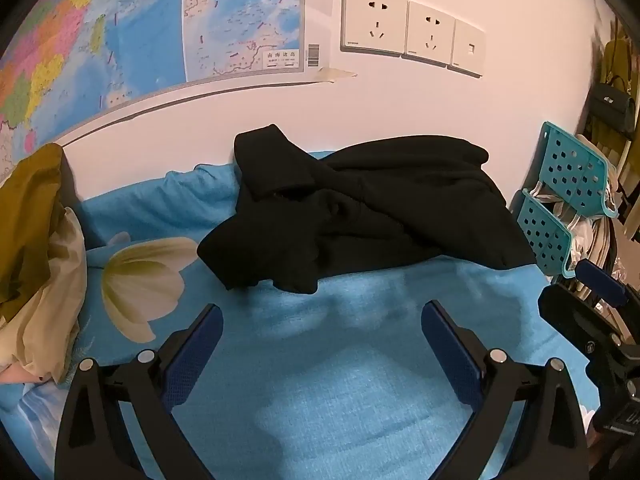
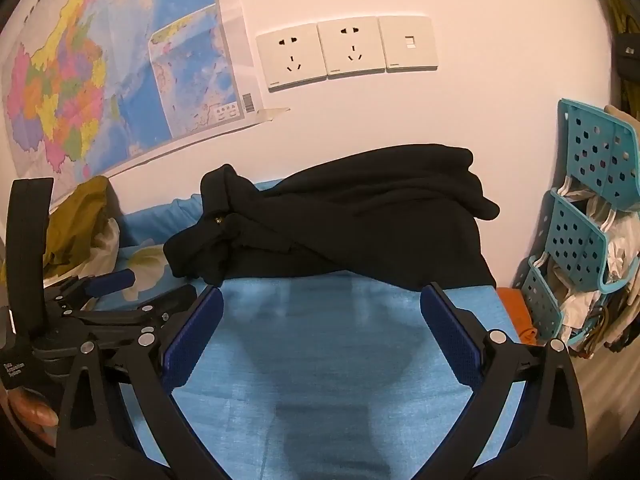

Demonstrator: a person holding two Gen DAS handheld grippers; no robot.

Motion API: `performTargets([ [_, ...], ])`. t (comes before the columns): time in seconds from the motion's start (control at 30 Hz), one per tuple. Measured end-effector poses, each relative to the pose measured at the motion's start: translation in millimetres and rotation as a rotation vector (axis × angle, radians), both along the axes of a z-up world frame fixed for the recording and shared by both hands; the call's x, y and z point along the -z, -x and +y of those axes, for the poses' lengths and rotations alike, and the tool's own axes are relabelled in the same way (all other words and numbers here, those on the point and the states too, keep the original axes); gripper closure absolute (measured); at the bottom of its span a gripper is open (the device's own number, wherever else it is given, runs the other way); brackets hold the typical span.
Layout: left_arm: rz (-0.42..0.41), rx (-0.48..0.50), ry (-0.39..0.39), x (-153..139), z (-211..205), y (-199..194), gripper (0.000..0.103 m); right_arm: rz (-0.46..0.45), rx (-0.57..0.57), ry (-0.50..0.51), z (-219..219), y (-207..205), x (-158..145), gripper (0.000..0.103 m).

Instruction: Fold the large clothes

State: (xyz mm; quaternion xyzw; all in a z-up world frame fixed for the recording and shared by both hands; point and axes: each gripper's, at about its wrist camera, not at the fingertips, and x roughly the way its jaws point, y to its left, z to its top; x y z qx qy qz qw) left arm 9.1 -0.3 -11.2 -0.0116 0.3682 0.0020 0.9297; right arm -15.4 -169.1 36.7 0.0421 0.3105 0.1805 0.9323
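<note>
— Where is the garment relative to you?

— The black garment [image 1: 360, 208] lies crumpled in a heap on the blue bedsheet [image 1: 320, 380], up against the white wall [image 1: 400, 100], ahead of both my tools. My left gripper [image 1: 322, 328] points down at bare sheet; the heap's near edge sits just beyond its fingertips, not between them.

— And your right side?

— My right gripper [image 2: 320, 308] is closer. Its tips come almost to the garment's near hem, though nothing lies between the pads.

— Are your jaws holding anything?

— No. Both pairs stand spread wide and empty.

— What flanks the heap?

— An olive and cream bundle [image 1: 36, 248] lies well to its left, and a teal perforated rack [image 1: 568, 196] stands near its right end.
</note>
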Motion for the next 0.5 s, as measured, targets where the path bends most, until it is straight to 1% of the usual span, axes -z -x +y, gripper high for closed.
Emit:
performTargets([
  [0.5, 0.013, -0.012, 0.013, 1.5, 3.3, -3.7, 0.007, -0.001, 0.001, 0.01, 2.0, -1.7, 0.8, 0.006],
])
